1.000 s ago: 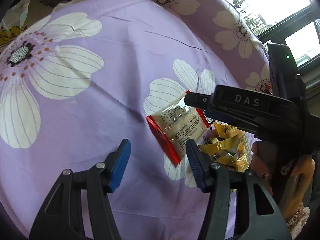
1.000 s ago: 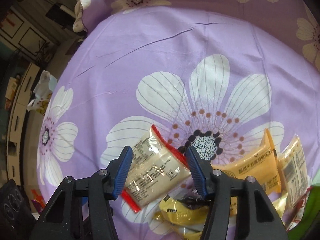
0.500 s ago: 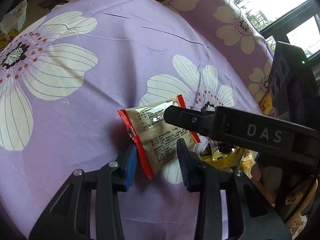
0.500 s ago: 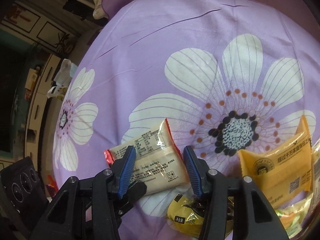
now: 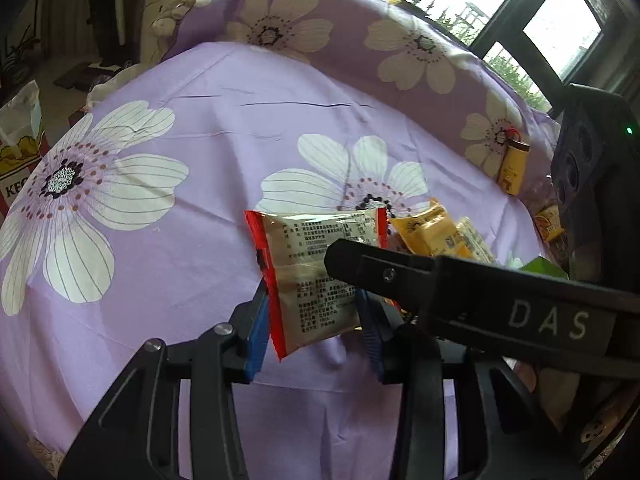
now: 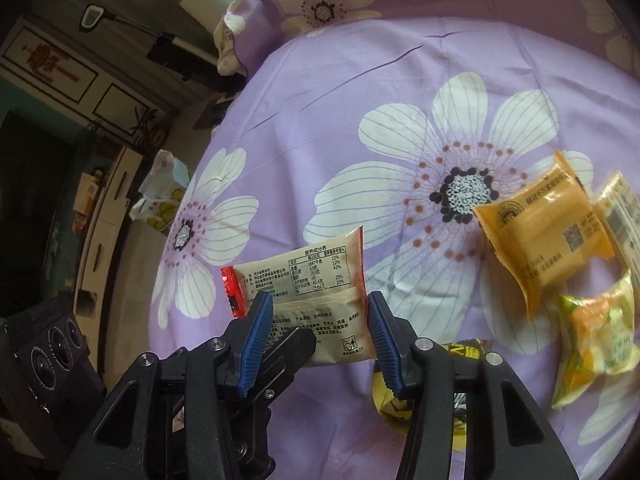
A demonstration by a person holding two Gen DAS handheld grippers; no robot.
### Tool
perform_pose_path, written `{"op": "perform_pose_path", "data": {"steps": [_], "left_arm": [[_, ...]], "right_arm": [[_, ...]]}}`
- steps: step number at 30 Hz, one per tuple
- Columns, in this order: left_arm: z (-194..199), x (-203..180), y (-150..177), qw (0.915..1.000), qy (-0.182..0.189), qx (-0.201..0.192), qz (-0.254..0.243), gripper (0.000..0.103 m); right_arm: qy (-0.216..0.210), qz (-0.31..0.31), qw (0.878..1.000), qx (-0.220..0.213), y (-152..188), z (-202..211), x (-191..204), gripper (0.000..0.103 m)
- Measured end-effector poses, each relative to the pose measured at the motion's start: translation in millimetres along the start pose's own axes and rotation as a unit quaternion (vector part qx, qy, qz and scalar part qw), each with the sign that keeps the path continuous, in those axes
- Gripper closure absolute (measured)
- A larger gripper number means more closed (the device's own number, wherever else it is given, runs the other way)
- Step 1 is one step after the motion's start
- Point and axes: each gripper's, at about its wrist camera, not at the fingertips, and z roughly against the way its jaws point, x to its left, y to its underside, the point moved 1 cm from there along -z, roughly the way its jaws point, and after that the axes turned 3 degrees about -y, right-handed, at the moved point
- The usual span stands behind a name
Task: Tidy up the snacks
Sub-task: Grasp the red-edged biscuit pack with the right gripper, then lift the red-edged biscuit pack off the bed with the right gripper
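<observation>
Gripping from both sides, two claws hold one red-edged snack packet (image 5: 316, 276) lifted clear of the purple flowered bed cover (image 5: 208, 128).

Left wrist view, left to right:
- A white paper bag (image 5: 18, 148) with partial lettering is cut off at the left edge.
- The left claw (image 5: 314, 330) is narrowed onto the packet's lower half. Its left blue pad presses the red edge. The right pad is partly hidden behind the packet and the other tool. The left jaws are opening slightly while the packet sits between them.
- A black finger of the right claw crosses in front of the packet and covers part of its printed back.
- Yellow packets (image 5: 432, 232) lie behind that finger, only partly visible.
- A small yellow item (image 5: 514, 164) rests near the cover's far right fold; its type cannot be told.
- The camera body at the right edge hides further snacks.

Right wrist view, left to right:
- The right claw (image 6: 320, 332) is narrowed onto the same packet (image 6: 316, 288), with both blue pads against its side edges.
- A black finger of the left claw overlaps the packet's lower left.
- A dark yellow wrapper (image 6: 460, 360) is mostly hidden beneath the right finger.
- An orange packet (image 6: 548, 228) and a blurred green-yellow packet (image 6: 596, 336) lie on the cover.
- A pale packet (image 6: 624, 208) is cut off at the frame's dark edge.
</observation>
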Motion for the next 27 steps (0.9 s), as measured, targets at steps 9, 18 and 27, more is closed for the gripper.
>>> {"op": "perform_pose_path", "data": {"steps": [9, 18, 27], "left_arm": [[18.6, -47.2, 24.3, 0.9959, 0.057, -0.008, -0.070, 0.063], [27.7, -81.7, 47.5, 0.9875, 0.096, -0.019, -0.124, 0.063], [34.0, -88.0, 53.7, 0.9830, 0.124, -0.028, -0.132, 0.063]], "right_arm": [[0.043, -0.028, 0.994, -0.094, 45.6, 61.1, -5.1, 0.051], [0.064, -0.056, 0.983, -0.160, 87.0, 100.5, -22.9, 0.051], [0.067, -0.050, 0.980, -0.183, 99.8, 114.7, -24.1, 0.051]]}}
